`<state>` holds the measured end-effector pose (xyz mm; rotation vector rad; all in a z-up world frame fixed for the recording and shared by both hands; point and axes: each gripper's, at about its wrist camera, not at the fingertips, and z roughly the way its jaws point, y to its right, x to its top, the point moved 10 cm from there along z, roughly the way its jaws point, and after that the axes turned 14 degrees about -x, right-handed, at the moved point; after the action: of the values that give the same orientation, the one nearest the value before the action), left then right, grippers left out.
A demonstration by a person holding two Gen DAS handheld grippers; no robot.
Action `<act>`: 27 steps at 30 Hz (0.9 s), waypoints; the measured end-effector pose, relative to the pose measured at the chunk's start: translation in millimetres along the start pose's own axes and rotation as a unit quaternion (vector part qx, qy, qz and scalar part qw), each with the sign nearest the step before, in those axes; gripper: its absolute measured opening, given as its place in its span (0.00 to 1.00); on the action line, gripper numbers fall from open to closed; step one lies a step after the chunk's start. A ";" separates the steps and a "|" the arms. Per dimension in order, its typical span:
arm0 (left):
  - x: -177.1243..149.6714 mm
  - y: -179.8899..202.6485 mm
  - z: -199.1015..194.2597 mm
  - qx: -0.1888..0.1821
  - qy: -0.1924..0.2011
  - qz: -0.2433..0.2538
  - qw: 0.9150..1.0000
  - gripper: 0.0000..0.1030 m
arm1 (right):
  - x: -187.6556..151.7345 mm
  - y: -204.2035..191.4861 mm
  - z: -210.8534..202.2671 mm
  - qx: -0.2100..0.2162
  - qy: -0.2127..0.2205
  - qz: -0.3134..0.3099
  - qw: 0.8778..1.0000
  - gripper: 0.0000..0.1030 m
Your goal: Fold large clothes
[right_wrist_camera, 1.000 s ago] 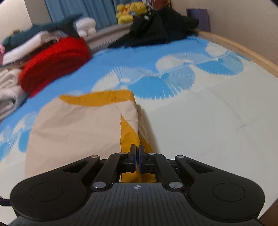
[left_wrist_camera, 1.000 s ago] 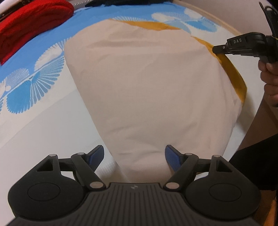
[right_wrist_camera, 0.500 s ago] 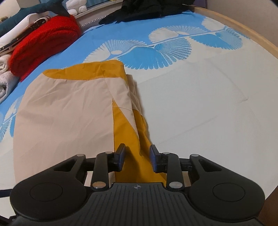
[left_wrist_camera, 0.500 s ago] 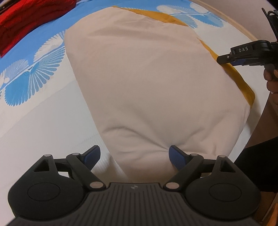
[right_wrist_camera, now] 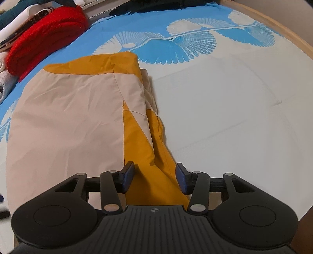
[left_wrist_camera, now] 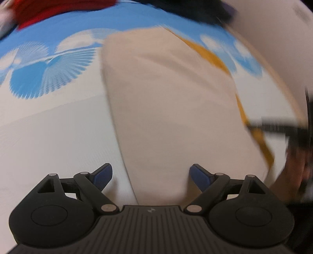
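While my right gripper (right_wrist_camera: 154,175) jaws are opening off the beige-and-yellow garment (right_wrist_camera: 74,125), my left gripper (left_wrist_camera: 150,175) stands released; the next fold needs a fresh grasp.

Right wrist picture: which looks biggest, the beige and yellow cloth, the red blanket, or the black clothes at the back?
1. beige and yellow cloth, biggest by far, though it is nearest the camera.
2. red blanket.
3. black clothes, smallest looking, but far away and cut off at the top, so unsure.

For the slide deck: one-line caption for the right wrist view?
Right gripper opening over the folded beige-and-mustard garment on a blue fan-print bedsheet.
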<state>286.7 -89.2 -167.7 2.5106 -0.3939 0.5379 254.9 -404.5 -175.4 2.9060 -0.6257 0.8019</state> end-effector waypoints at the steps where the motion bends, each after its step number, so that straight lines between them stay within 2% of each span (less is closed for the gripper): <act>1: 4.6 -7.4 -0.3 -0.005 0.010 -0.022 1.000 0.89 | -0.4 -0.6 0.6 0.000 -0.001 0.000 1.000 0.47; 5: 17.7 -36.9 10.0 -0.031 0.045 -0.114 0.992 0.96 | 0.0 -1.7 4.1 0.000 -0.005 0.001 1.000 0.47; 10: 32.8 -59.7 34.3 -0.092 0.079 -0.195 0.973 1.00 | 0.4 -2.3 13.5 0.004 -0.013 -0.001 1.000 0.50; 12: 41.2 -62.8 45.2 -0.114 0.084 -0.218 0.966 1.00 | 0.5 -2.5 18.4 0.007 -0.018 0.000 1.000 0.50; 16: 60.6 -58.3 65.8 -0.156 0.090 -0.217 0.959 1.00 | 2.2 -4.3 29.9 0.021 -0.032 0.011 0.999 0.49; 17: 63.4 -58.0 71.0 -0.161 0.090 -0.218 0.958 1.00 | 2.9 -5.7 32.0 0.023 -0.034 0.010 0.999 0.47; 18: 67.0 -58.0 77.3 -0.165 0.091 -0.219 0.957 1.00 | 4.0 -7.7 34.0 0.027 -0.035 0.010 0.999 0.41; 20: 71.8 -59.4 87.0 -0.170 0.093 -0.219 0.956 0.98 | 6.0 -12.8 35.0 0.039 -0.035 0.012 0.999 0.22; 22: 76.5 -59.0 92.5 -0.166 0.100 -0.214 0.957 0.87 | 7.5 -20.9 35.5 0.054 -0.039 0.015 0.998 0.08; 23: 80.2 -57.6 92.4 -0.160 0.103 -0.206 0.960 0.81 | 8.2 -24.8 35.8 0.054 -0.038 0.010 0.998 0.07; 25: 90.4 -50.7 84.3 -0.154 0.108 -0.183 0.965 0.51 | 10.6 -31.9 36.0 0.050 -0.031 -0.001 0.998 0.04; 27: 100.8 -42.4 68.6 -0.160 0.119 -0.160 0.967 0.40 | 16.2 -40.1 34.5 0.047 -0.023 0.001 0.999 0.03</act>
<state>411.3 -109.6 -194.3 2.1095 0.0205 0.5849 300.1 -379.5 -195.1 3.0168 -0.6119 0.7881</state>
